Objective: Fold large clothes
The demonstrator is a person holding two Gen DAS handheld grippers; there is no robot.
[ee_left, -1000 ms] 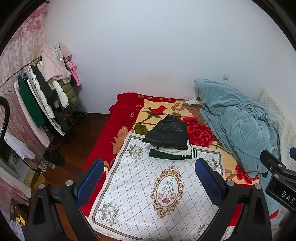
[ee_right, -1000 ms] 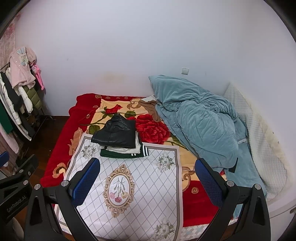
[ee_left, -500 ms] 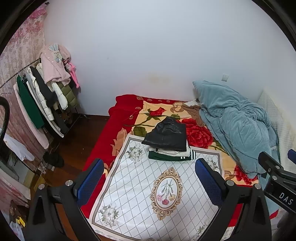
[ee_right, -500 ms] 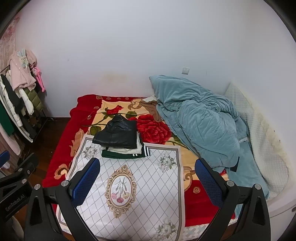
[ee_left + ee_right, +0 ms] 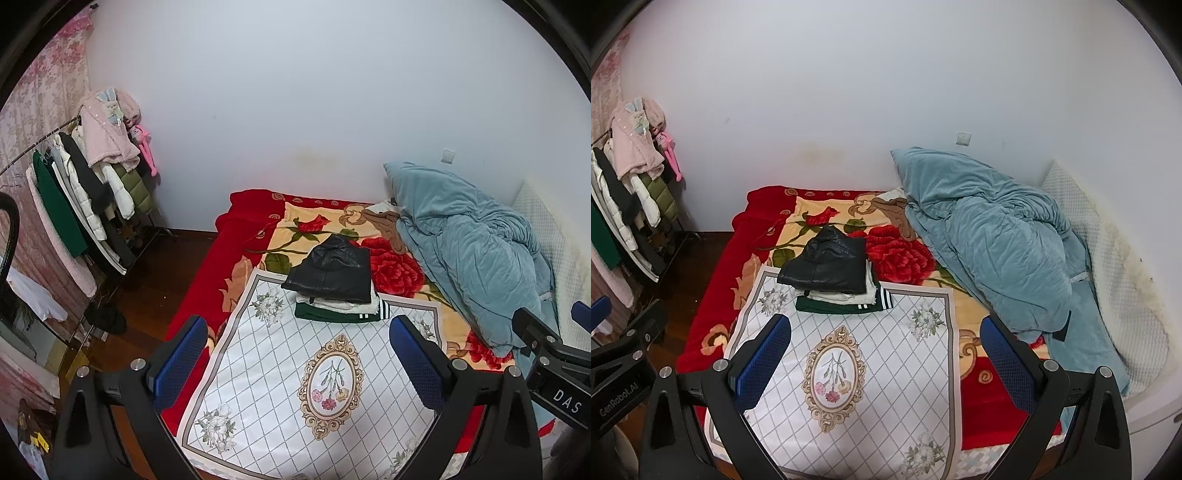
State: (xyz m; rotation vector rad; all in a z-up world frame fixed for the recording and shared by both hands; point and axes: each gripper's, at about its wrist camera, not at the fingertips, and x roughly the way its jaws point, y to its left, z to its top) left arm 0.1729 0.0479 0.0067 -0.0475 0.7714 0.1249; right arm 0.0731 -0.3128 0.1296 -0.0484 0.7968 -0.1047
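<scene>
Both grippers hang above the near end of the bed with nothing between their blue pads. On the left gripper [image 5: 297, 360] the jaws stand wide apart, and the same holds for the right gripper [image 5: 884, 360]; neither touches any cloth. At the right edge of the left wrist view a part of the right gripper's black body shows, marked with white letters.

Directly below and ahead of the fingers lies a white mat [image 5: 280, 384] with a grey diamond grid, flower sprigs in its corners and a gold oval frame of flowers in its middle. It is spread flat over a red and cream blanket [image 5: 240, 236] printed with big roses.

At the far edge of the mat sits the stack of folded clothes [image 5: 334, 286]: a black, shiny garment [image 5: 827, 267] on top, a white layer under it, and a dark green piece with white stripes [image 5: 846, 304] at the bottom. The stack rests partly on the mat and partly on the blanket.

To the right of the stack a rumpled teal duvet [image 5: 993, 251] is heaped along the bed's right side, against a white quilted pad [image 5: 1115, 280].

Off to the left, beyond the bed and across dark wooden floor [image 5: 155, 273], a clothes rack [image 5: 85, 184] holds hanging coats in green, white, black and pink.
</scene>
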